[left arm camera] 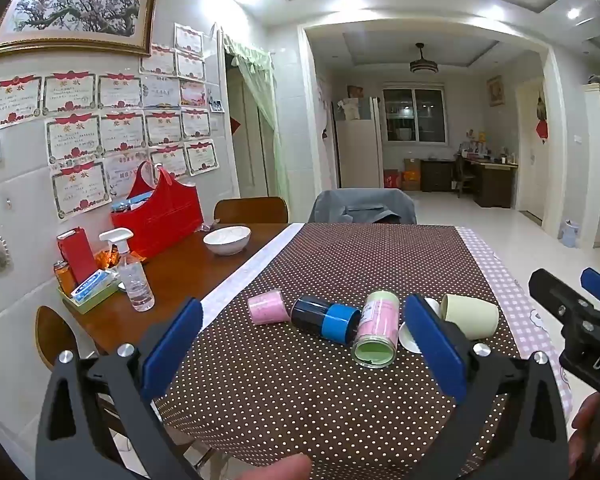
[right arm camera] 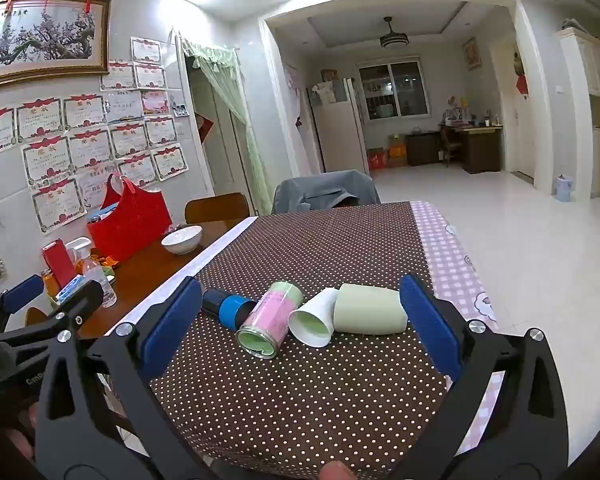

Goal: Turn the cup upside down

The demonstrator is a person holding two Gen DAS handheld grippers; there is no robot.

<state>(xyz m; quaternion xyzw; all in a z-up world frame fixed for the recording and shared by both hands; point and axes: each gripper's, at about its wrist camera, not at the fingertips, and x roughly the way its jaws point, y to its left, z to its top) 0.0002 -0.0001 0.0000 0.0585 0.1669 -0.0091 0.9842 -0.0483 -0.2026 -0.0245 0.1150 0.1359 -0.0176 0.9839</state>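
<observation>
- On a brown polka-dot tablecloth [right arm camera: 300,380], five cups lie toppled in a loose row: a small pink cup [left arm camera: 266,306], a dark cup with a blue band [left arm camera: 326,319], a pink-and-green cup [right arm camera: 269,326], a white paper cup [right arm camera: 314,322] and a pale cream cup [right arm camera: 370,309].
- The right gripper [right arm camera: 300,328] hovers above the near edge of the cloth, fingers spread wide and holding nothing; the paper cup and the pink-and-green cup lie ahead between its blue pads [right arm camera: 430,326], with the cream cup just inside the right pad.
- The left gripper [left arm camera: 304,350] is likewise spread and empty, facing the dark cup and the pink-and-green cup.
- No cup appears gripped or turned, so the task looks to be at its approach stage.
- The next move likely calls for advancing one gripper to straddle a single cup's side, closing on it, then lifting and rotating it to stand mouth down; the cups touch one another, so neighbours may roll.
</observation>
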